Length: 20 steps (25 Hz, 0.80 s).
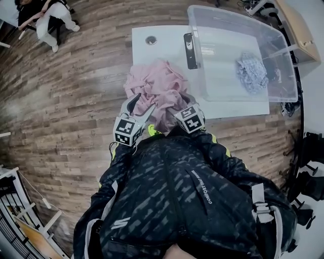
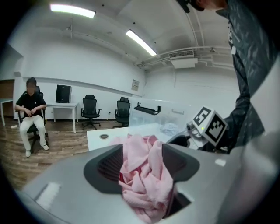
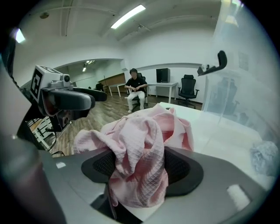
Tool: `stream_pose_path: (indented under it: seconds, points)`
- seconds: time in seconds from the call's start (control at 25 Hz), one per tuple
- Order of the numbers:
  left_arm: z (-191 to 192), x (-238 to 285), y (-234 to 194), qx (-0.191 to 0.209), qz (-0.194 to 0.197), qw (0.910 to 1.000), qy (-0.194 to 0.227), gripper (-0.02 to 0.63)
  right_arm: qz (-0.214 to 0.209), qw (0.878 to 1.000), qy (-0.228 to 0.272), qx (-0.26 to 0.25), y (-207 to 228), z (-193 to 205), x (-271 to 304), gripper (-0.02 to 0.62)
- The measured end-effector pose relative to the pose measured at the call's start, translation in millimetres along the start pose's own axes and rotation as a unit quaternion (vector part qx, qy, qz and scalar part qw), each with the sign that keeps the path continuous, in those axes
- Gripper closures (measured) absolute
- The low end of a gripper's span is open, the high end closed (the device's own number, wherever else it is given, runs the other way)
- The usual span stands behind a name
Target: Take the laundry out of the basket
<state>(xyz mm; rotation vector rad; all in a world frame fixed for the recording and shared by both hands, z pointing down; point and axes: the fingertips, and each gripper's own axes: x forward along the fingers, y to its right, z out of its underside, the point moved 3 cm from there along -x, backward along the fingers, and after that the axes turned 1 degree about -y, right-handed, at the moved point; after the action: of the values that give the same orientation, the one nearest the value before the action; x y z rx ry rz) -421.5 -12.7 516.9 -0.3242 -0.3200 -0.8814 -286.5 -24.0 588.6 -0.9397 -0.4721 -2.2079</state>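
L tool [image 1: 139, 105] & R tool [image 1: 177, 107] stood half-wide, cloth [image 1: 157, 83] bunched loose between each's jaws, prob. to let it go. Cloth lay on tabletop [image 1: 167, 43] edge, beside basket [image 1: 228, 12]; blue-grey item [image 1: 251, 72] sat inside.

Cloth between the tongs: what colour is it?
Pink cloth, waffle-weave; right gripper view shows it best.

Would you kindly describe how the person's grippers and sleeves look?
Both the left gripper and right gripper have grey bodies with dark ribbed pads, and each carries a white cube of black square markers. The sleeves are dark, patterned, with yellow-green cuffs.
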Motion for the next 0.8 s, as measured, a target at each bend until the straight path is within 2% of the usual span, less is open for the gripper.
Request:
stream_pose_path:
  seconds: [0.16,0.28,0.4,0.44,0.48,0.6,0.8]
  points:
    - [-6,-2,-1,-0.002,0.005,0.9998,0.020,0.395,0.014,0.999,0.024,-0.028,-8,-11,-26,0.265]
    - [-13,-5,0,-0.001,0.012,0.9993,0.036,0.468,0.014,0.997,0.051,-0.048,-18,-27,-48,0.302]
    - [-24,-6,0,0.004,0.016,0.9985,0.052,0.551,0.018,0.993,0.102,-0.053,-22,-52,-66,0.413]
    - [-28,-6,0,0.007,0.019,0.9982,0.057,0.574,0.024,0.991,0.121,-0.052,-21,-61,-70,0.488]
    - [-32,-6,1,0.009,0.022,0.9979,0.061,0.595,0.029,0.989,0.137,-0.051,-20,-69,-74,0.532]
    - [-46,-6,5,0.018,0.035,0.9968,0.070,0.595,0.037,0.983,0.172,-0.049,-16,-92,-84,0.596]
    - [-75,-8,12,0.023,0.051,0.9947,0.086,0.598,0.034,0.978,0.198,-0.055,-15,-116,-99,0.597]
